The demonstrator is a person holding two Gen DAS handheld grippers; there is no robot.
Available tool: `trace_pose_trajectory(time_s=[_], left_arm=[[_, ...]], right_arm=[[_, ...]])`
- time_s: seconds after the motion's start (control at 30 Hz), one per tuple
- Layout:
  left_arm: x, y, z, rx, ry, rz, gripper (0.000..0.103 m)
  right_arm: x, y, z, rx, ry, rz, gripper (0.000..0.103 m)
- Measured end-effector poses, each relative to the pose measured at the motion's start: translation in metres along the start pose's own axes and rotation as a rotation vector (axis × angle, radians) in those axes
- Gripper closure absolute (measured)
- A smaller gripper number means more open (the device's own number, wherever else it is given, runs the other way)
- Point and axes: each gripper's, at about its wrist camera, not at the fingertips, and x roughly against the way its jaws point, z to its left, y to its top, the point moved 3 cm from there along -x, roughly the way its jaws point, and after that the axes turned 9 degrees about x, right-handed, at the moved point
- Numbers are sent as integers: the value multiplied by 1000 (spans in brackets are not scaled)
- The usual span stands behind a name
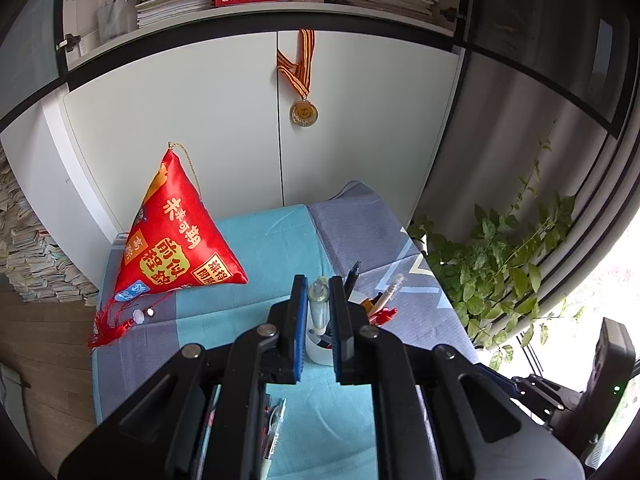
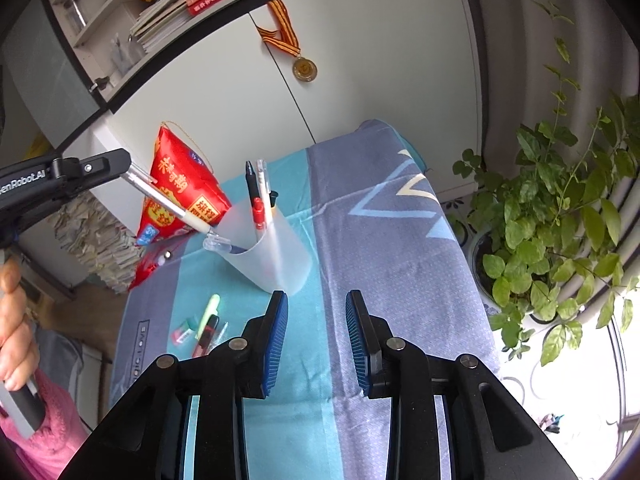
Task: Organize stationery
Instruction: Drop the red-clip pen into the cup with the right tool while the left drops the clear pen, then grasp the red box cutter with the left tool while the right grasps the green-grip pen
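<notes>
Right wrist view is looking down over a table draped in a blue, teal and grey cloth (image 2: pixel 360 208), standing against a white cabinet (image 2: pixel 360 60) with a medal (image 2: pixel 304 69) hanging on its door. A leafy green plant (image 2: pixel 552 208) is filling the right side. A red pyramid-shaped pouch (image 2: pixel 176 188) with yellow lettering is sitting at the far left of the cloth. Near the middle, a translucent pen holder (image 2: pixel 276 260) is standing upright, holding a black pen, a white pen and a red-clipped one. The right gripper (image 2: pixel 316 320) is hovering just in front of the holder, its blue-padded jaws standing apart with nothing between them. From the left, the left gripper (image 2: pixel 120 168) is reaching in, clamped tight on a clear-barrelled pen (image 2: pixel 172 208) that is slanting down so its tip is sitting at the holder's rim. A person's hand (image 2: pixel 12 320) is gripping that tool's handle at the left edge. On the cloth left of the right gripper, a green highlighter (image 2: pixel 210 312), a red marker (image 2: pixel 208 336) and a small eraser (image 2: pixel 184 332) are lying loose.

In the left wrist view, the left gripper (image 1: pixel 318 304) is pinching the pen (image 1: pixel 318 300) directly above the holder (image 1: pixel 320 352).
</notes>
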Motion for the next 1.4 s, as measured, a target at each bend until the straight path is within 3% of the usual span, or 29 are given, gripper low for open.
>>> trace_pose_trajectory(time_s=[0.6,0.77,0.93,1.2,1.4], left_arm=[[-61,-36,-7,-38,21,200,94],[-40,-36,5,-6,-8,164,93],[-16,-39,38,38,18,111,91],[-31,-106,92,40,73,233,89],[-48,-158,107,-8,60,328,89]], right_arm=[[-8,-8,5,2,12,31,73],[-8,-9,6,4,7,37,73],[-12,-11,15,25,19,56,73],[-32,-18,37,64,33,116,73],[-44,-22,56,102,37,158,73]])
